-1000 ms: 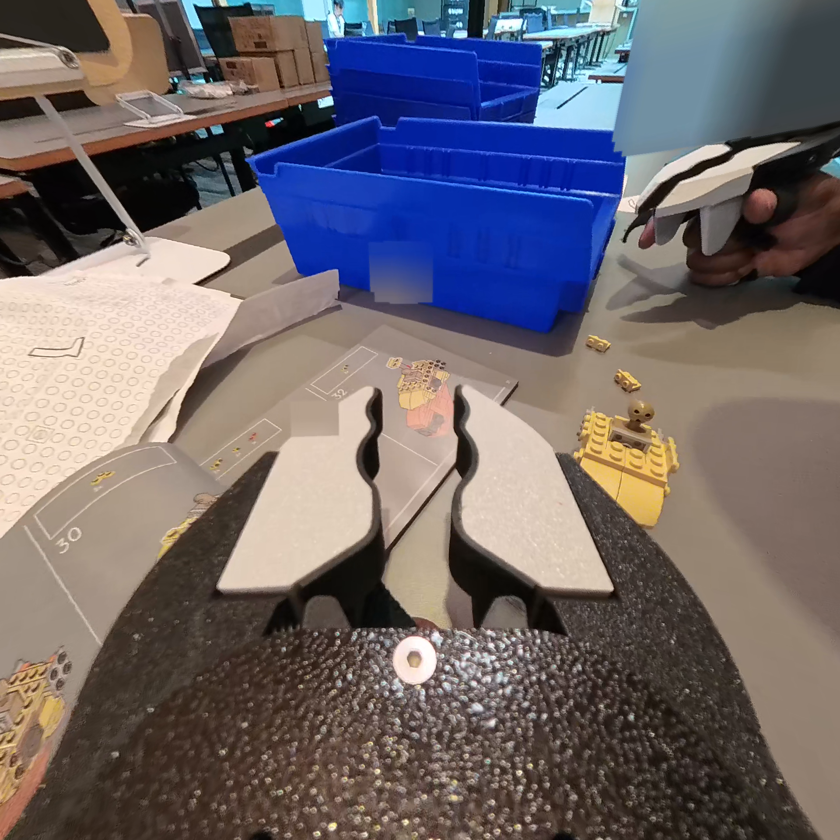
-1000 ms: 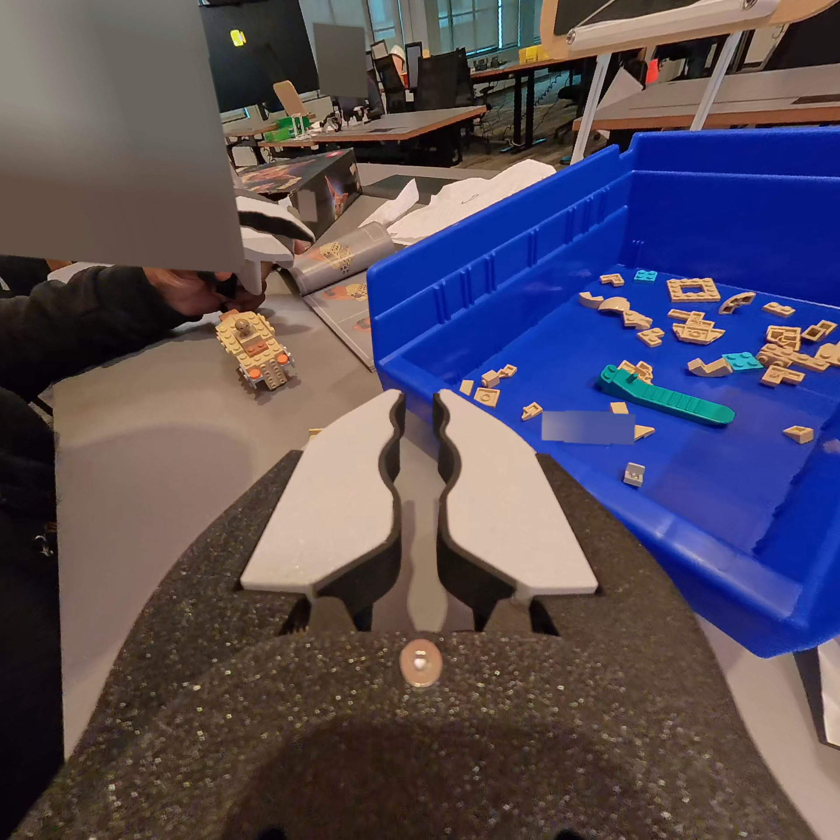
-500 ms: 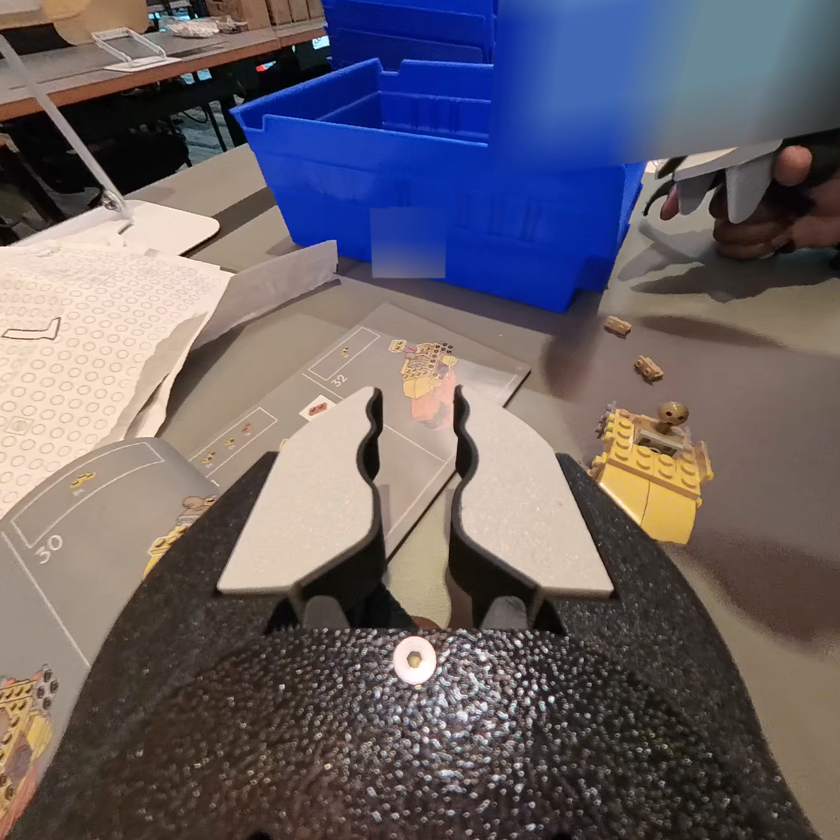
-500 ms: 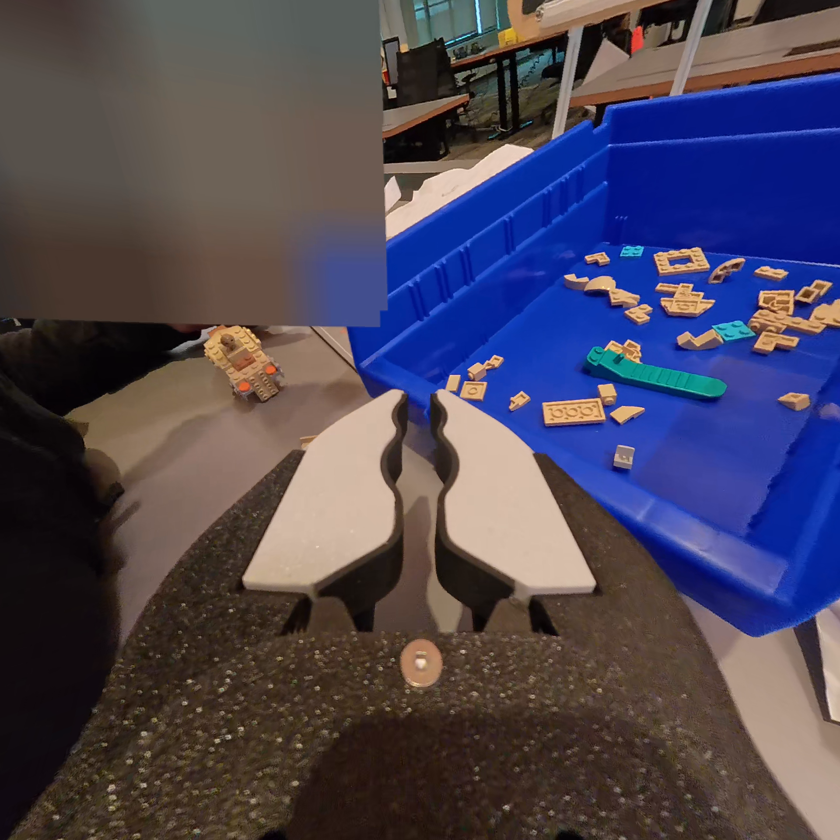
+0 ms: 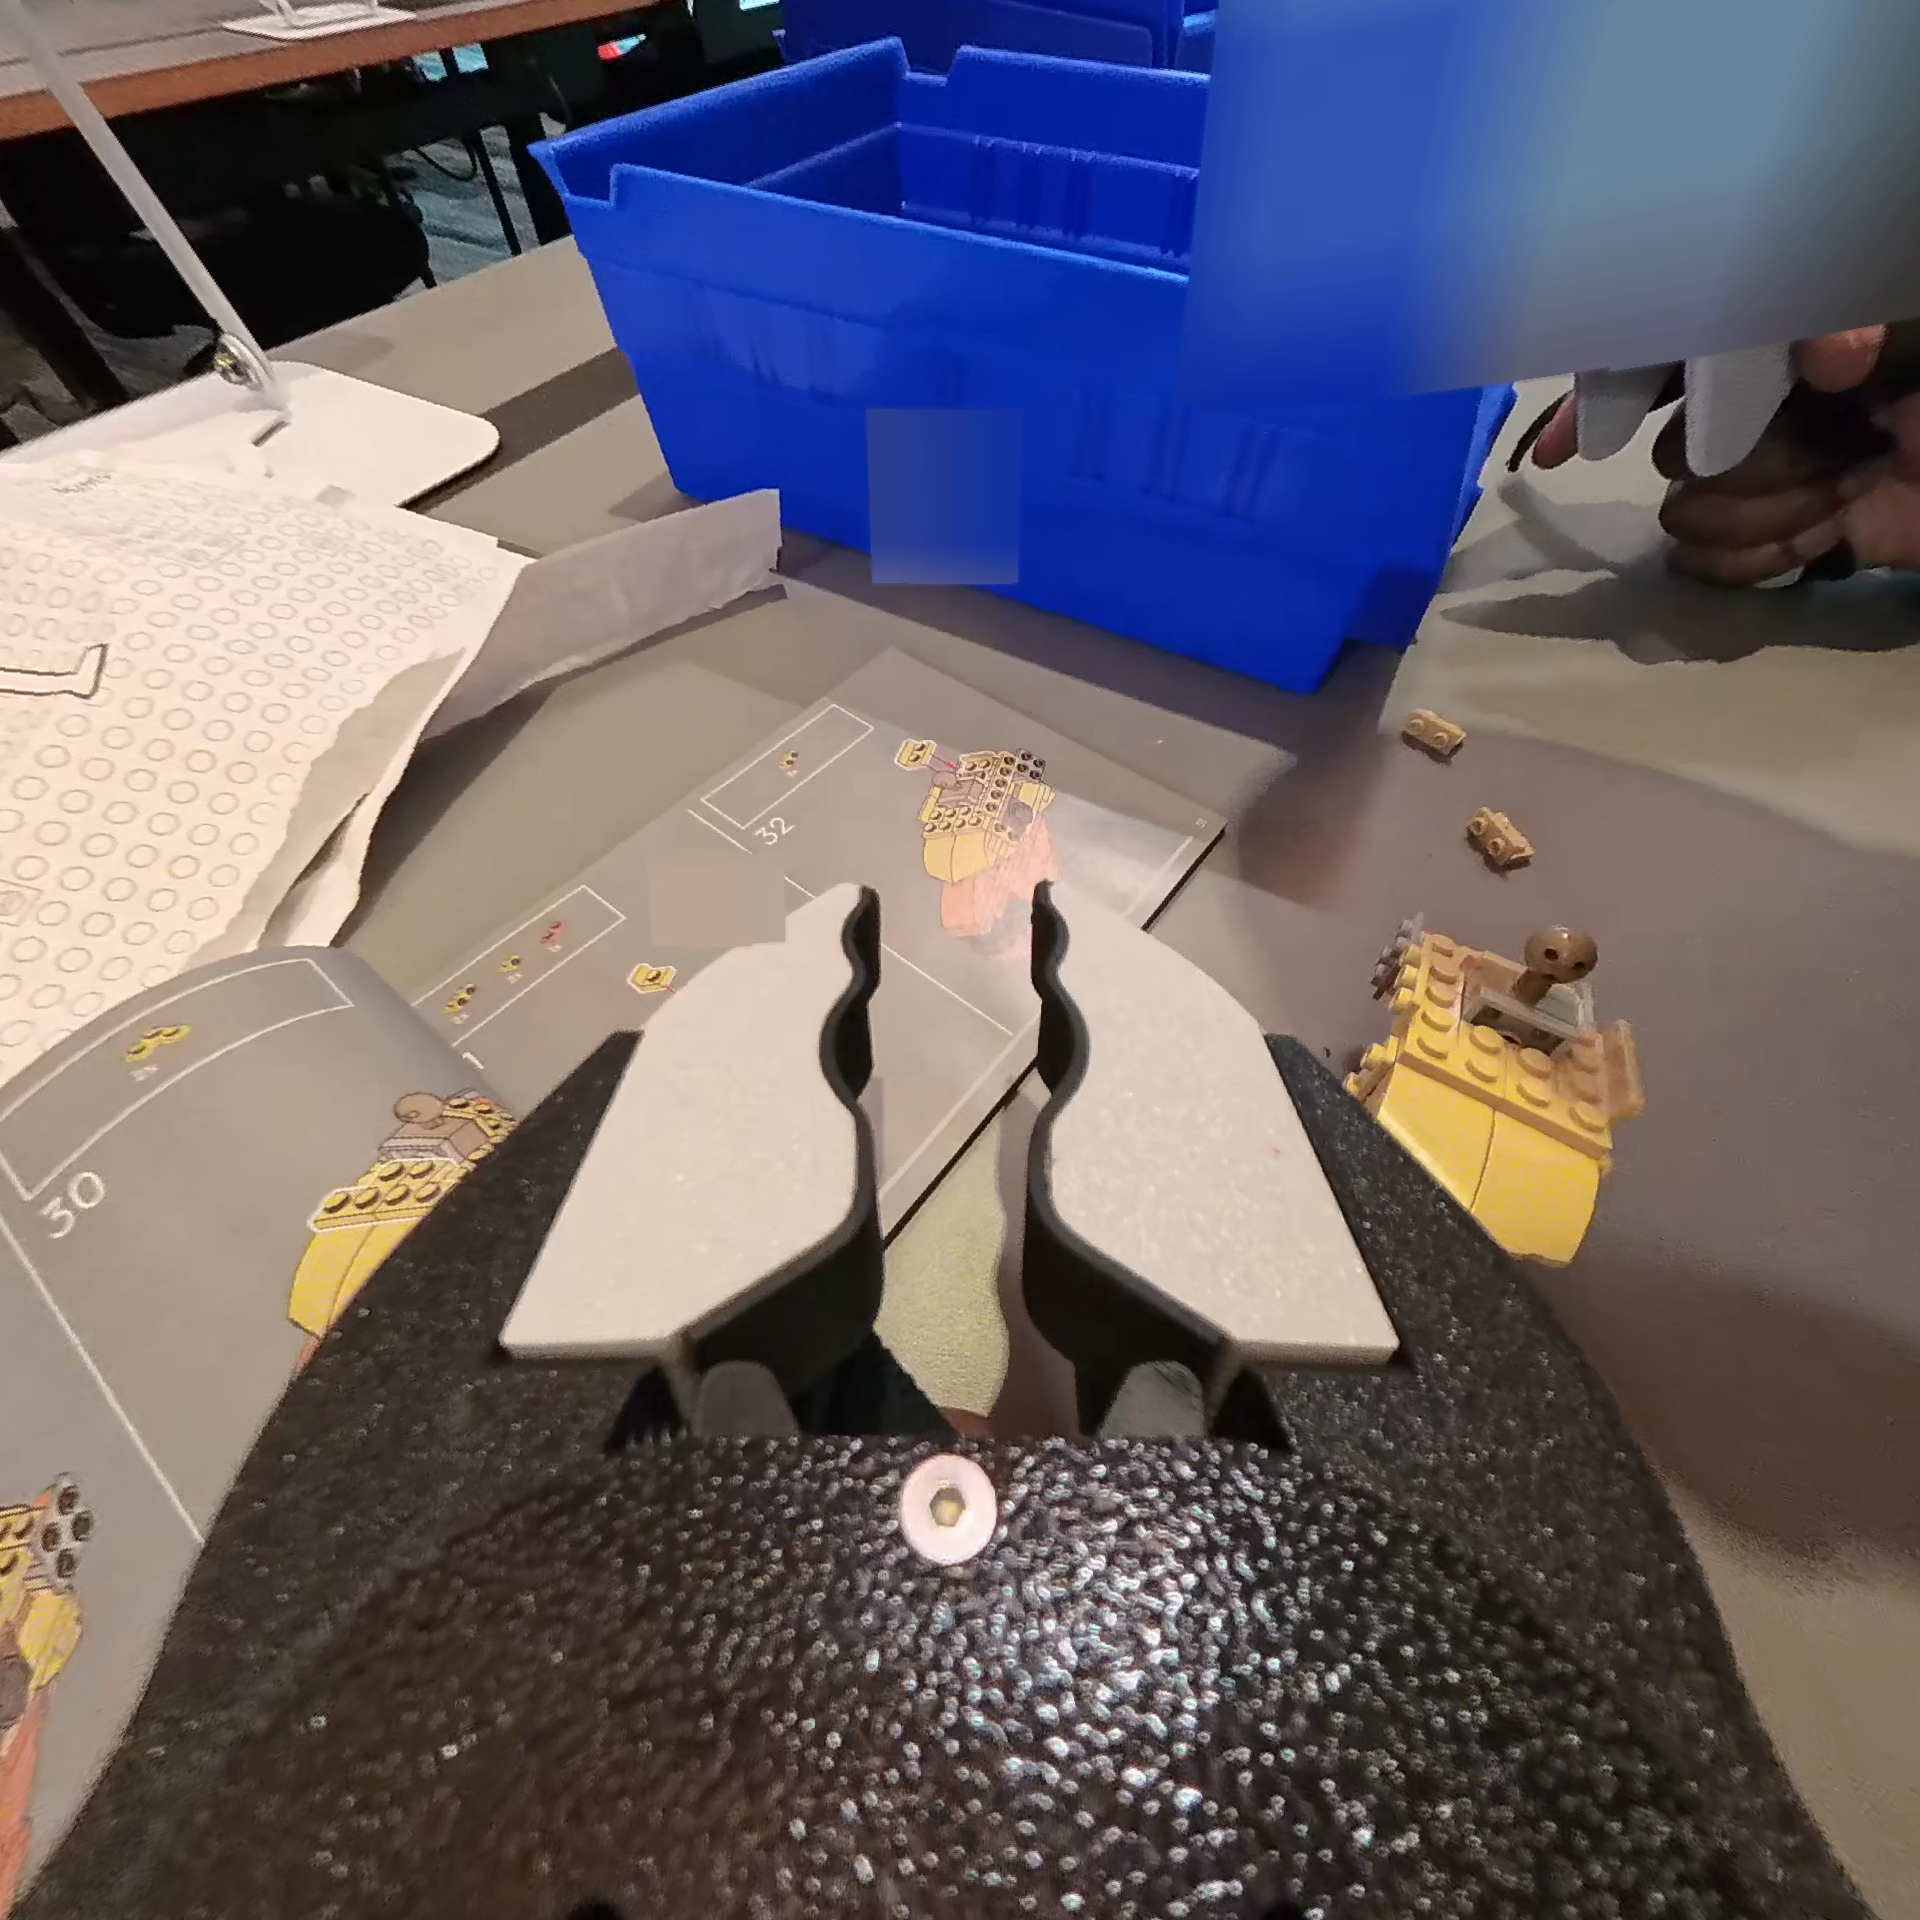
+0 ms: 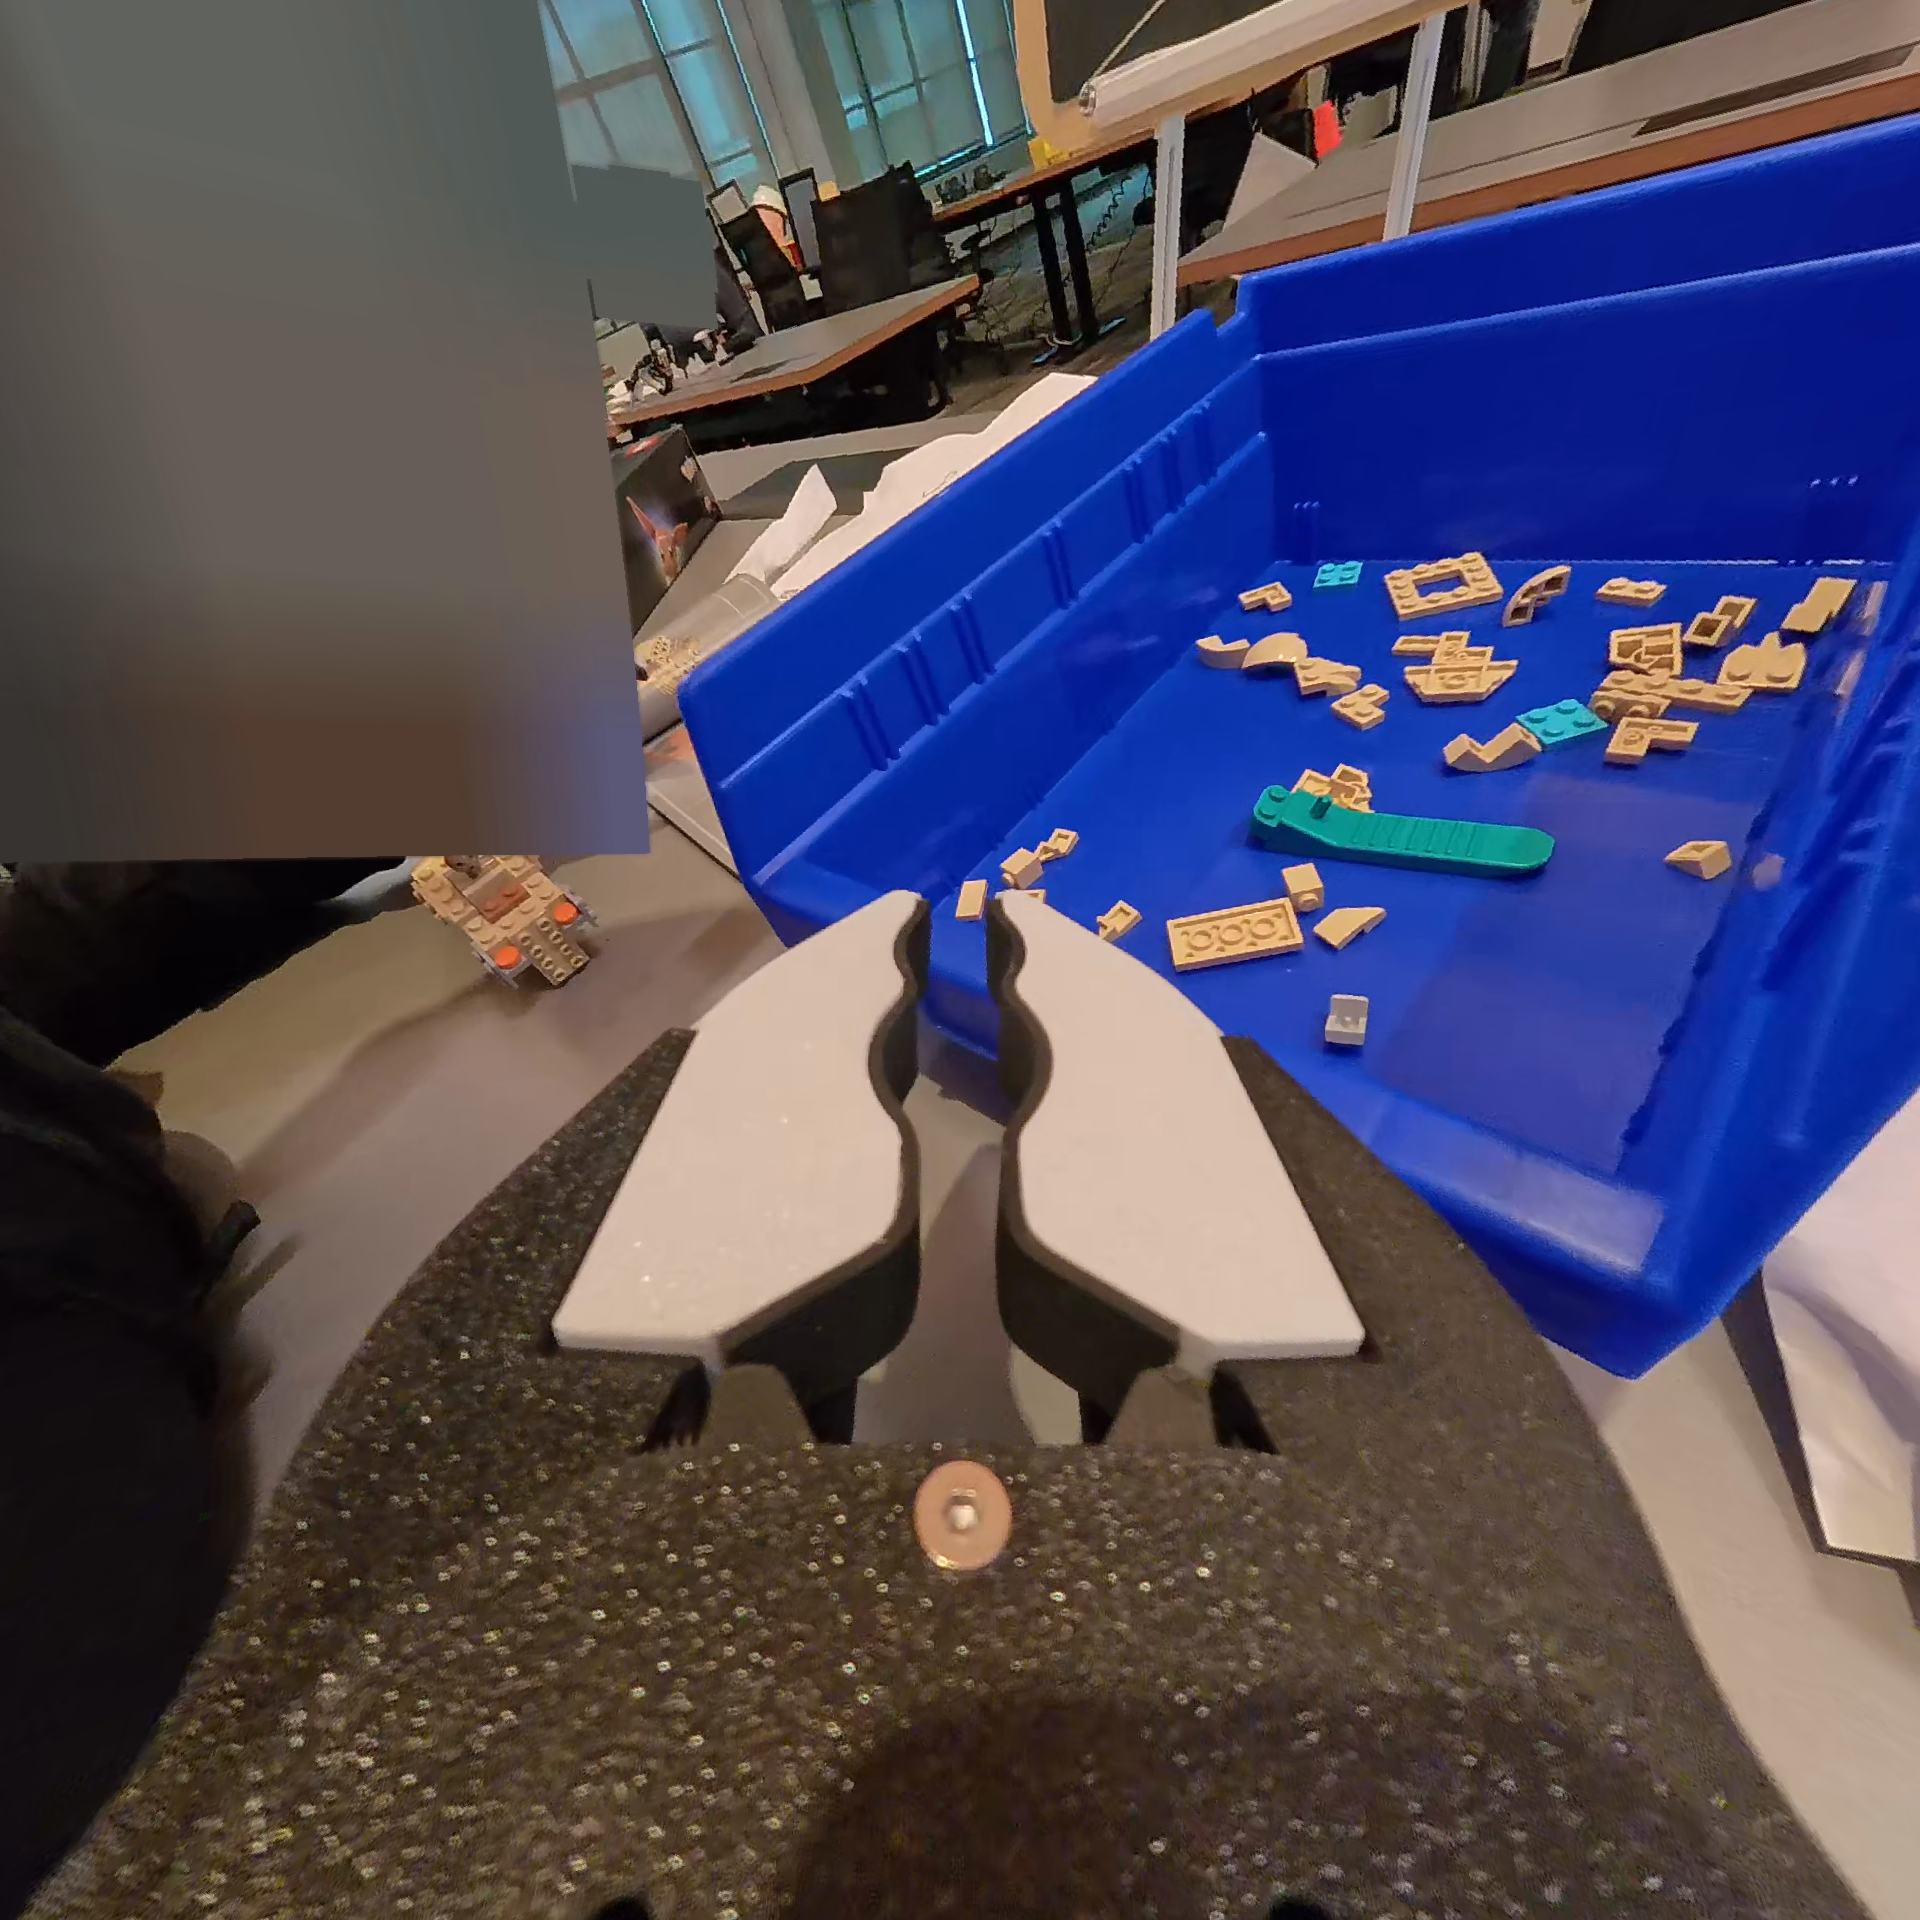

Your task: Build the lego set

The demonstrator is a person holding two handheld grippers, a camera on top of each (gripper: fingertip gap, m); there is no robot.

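My left gripper (image 5: 951, 904) is open and empty, and hovers over the open instruction booklet (image 5: 831, 831). The partly built yellow lego model (image 5: 1496, 1091) stands on the table just right of it. Two small tan pieces (image 5: 1434, 730) lie beyond the model. My right gripper (image 6: 956, 909) is empty, its jaws a narrow gap apart, at the near left corner of the blue bin (image 6: 1039, 582). The bin holds several loose tan pieces, among them a tan plate (image 6: 1233, 933), and a teal brick separator (image 6: 1403, 836). The model also shows in the right wrist view (image 6: 509, 920).
A second blue bin (image 5: 904, 156) stands behind the first. Torn white paper bags (image 5: 156, 727) and a white stand base (image 5: 343, 436) lie at the left. A person's dark sleeve (image 6: 94, 1195) is at the left of the right wrist view. A hand holds the right gripper (image 5: 1662, 416). The left gripper's tips are roughly 25 centimeters from the right gripper's.
My right gripper has moved forward to the bin's near corner, so the bin's inside shows closer. My left gripper has dipped lower over the booklet. Both jaws keep the same gaps.
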